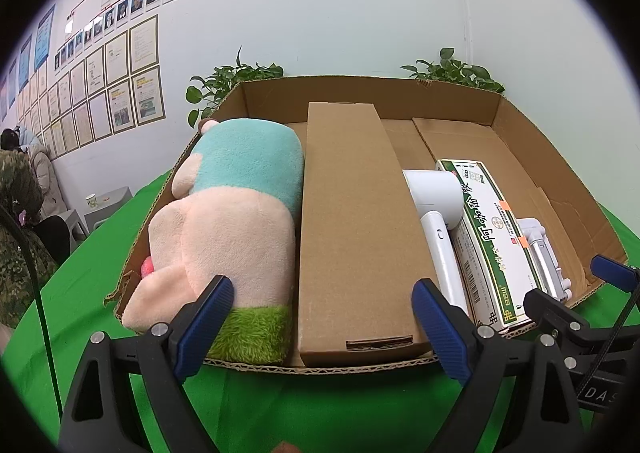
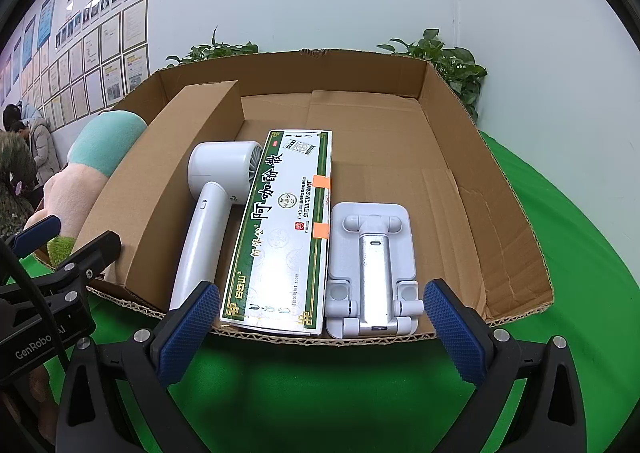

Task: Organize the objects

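A shallow open cardboard tray (image 2: 460, 157) sits on a green cloth (image 2: 320, 381) and fills the middle of both views. Lying side by side in it, from left of frame to right, are a pink and teal plush toy (image 1: 236, 209), a long plain brown carton (image 1: 352, 221), a white handheld fan (image 2: 212, 205), a long white and green medicine box (image 2: 280, 229) and a folded white phone stand (image 2: 372, 265). The left gripper (image 1: 322, 327) hovers at the bottom of its frame, at the tray's near edge, jaws spread wide and holding nothing. The right gripper (image 2: 322, 327) is likewise wide open and empty, in front of the box and stand. Leafy plants (image 1: 228, 85) stand behind the tray against a white wall.
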